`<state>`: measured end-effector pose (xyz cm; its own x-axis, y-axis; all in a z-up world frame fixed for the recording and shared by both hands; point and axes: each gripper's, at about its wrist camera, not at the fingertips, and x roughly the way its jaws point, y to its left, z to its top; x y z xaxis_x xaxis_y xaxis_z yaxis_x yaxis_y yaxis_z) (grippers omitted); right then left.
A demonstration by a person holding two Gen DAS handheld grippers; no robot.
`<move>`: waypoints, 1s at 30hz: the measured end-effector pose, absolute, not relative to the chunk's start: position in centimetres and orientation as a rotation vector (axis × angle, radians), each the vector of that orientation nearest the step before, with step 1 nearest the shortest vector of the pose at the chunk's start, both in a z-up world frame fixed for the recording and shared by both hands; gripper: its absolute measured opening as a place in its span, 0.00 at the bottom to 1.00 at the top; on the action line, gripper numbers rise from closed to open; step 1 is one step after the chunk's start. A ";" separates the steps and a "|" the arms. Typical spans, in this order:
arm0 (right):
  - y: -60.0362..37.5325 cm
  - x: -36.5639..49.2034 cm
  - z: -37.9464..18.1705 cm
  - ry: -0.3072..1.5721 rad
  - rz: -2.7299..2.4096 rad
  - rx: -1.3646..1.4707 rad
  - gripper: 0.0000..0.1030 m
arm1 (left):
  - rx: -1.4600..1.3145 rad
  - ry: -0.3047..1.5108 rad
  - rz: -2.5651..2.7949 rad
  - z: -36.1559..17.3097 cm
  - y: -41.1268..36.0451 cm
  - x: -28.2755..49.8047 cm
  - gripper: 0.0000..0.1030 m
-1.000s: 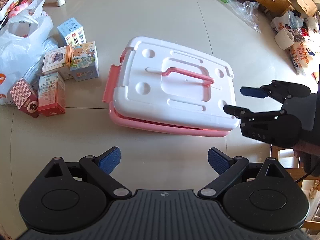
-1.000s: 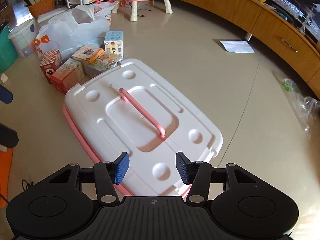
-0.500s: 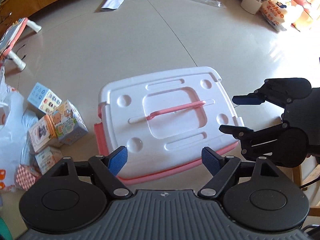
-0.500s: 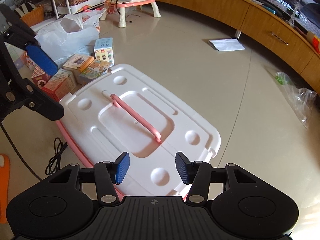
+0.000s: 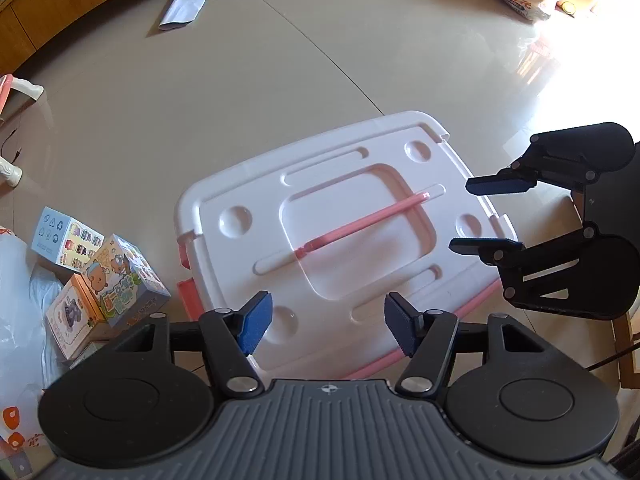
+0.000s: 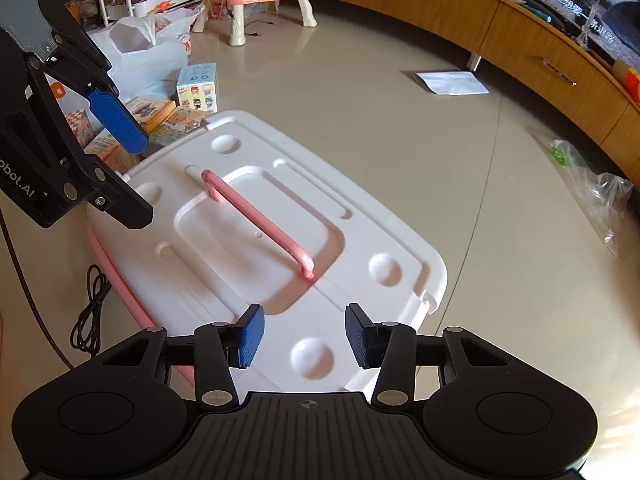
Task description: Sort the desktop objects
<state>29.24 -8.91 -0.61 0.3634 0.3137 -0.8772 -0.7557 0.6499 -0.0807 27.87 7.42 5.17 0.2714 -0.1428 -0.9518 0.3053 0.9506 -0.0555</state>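
Observation:
A pink storage box with a white lid lies shut on the floor, its pink handle flat along the lid. Several small colourful cartons lie on the floor beside its far end. My left gripper is open and empty, hovering over the lid's near edge; it also shows in the right wrist view. My right gripper is open and empty over the lid's other short end, and it shows in the left wrist view.
A white plastic bag lies behind the cartons. A black cable lies coiled on the floor by the box. A white sheet of paper, a clear plastic bag, a small play table and a wooden cabinet stand around.
My left gripper has swung round and closed in over the lid's edge, its jaws narrowing somewhat. The right gripper has stayed over the lid's end. The box has not moved.

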 end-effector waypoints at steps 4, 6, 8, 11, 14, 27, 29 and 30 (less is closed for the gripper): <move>-8.8 29.4 -0.9 0.980 0.730 -0.517 0.40 | 0.156 1.258 -0.297 4.7 7.7 28.2 0.60; -8.7 29.4 -1.0 0.979 0.733 -0.521 0.40 | 0.159 1.256 -0.296 4.6 7.8 28.3 0.60; -8.6 29.5 -1.1 0.980 0.731 -0.524 0.39 | 0.155 1.258 -0.290 4.4 8.0 28.5 0.60; -8.5 29.8 -1.3 0.982 0.727 -0.514 0.39 | 0.138 1.263 -0.290 4.2 8.2 28.6 0.60; -8.4 30.0 -1.5 0.987 0.727 -0.503 0.39 | 0.142 1.261 -0.299 4.1 8.2 28.7 0.60; -8.5 31.1 -2.1 1.025 0.728 -0.421 0.38 | 0.211 1.272 -0.318 3.3 8.5 28.6 0.59; -8.5 31.3 -2.1 1.019 0.725 -0.418 0.38 | 0.206 1.269 -0.318 3.2 8.6 28.7 0.59; -8.5 31.3 -2.0 1.014 0.724 -0.417 0.38 | 0.205 1.263 -0.323 3.2 8.6 28.7 0.59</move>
<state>31.32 -8.47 -2.04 0.3290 0.3503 -0.8769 -0.7156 0.6985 0.0106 28.74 8.63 3.16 0.2665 -0.1257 -0.9556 0.3487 0.9369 -0.0260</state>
